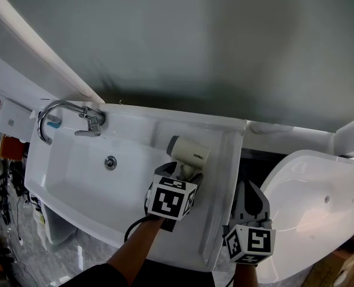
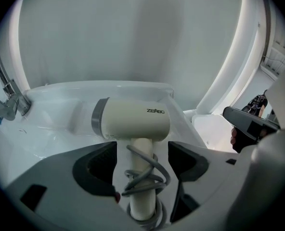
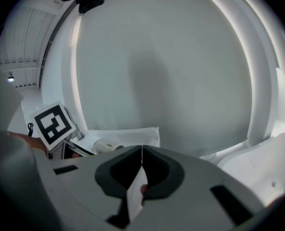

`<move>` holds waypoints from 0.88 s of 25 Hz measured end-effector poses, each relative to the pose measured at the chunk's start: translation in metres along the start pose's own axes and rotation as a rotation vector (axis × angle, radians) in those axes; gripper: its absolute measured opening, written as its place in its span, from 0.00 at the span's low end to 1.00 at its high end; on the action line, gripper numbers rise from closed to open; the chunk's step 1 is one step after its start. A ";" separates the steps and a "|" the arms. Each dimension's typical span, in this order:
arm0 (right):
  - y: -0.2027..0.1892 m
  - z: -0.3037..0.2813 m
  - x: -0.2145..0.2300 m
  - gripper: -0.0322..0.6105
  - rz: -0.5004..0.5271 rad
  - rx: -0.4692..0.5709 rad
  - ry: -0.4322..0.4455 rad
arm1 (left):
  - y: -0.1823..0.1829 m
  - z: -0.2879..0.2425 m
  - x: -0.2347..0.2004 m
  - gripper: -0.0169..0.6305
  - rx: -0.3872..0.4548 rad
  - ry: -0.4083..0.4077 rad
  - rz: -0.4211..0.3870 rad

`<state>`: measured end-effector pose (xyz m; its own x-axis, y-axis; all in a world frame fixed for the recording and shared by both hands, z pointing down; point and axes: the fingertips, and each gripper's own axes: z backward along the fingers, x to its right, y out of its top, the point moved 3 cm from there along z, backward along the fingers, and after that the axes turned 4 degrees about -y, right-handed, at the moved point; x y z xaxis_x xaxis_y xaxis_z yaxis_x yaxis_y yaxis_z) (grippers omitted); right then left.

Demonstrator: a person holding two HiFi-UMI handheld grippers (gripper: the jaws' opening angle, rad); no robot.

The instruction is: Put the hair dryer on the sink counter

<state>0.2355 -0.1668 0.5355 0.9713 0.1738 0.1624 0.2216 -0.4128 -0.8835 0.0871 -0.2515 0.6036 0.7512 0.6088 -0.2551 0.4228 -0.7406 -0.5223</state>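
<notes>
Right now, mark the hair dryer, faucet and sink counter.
hair dryer (image 2: pixel 133 121): left gripper view, cream barrel.
faucet (image 1: pixel 92 120): head view, body by the lever.
sink counter (image 1: pixel 222 184): head view, bare flat part right of the basin.

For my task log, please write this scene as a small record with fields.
hair dryer: lies on sink counter, right of basin; cord wound round handle
left gripper: jaws apart, handle between them, no grip
right gripper: jaws together, empty
task state: dryer appears placed
</notes>
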 end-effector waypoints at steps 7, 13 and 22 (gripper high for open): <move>0.016 0.015 -0.011 0.08 0.007 0.043 0.001 | 0.010 0.041 0.008 0.51 0.132 -0.026 0.001; 0.032 0.041 -0.023 0.08 0.016 0.094 0.000 | 0.013 0.085 0.016 0.49 0.238 -0.037 -0.035; 0.066 0.091 -0.043 0.08 0.036 0.207 -0.024 | 0.017 0.157 0.015 0.24 0.418 0.029 -0.025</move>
<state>0.2001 -0.1201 0.4307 0.9753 0.1851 0.1209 0.1621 -0.2271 -0.9603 0.0257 -0.2106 0.4635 0.7597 0.6127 -0.2180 0.2035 -0.5424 -0.8151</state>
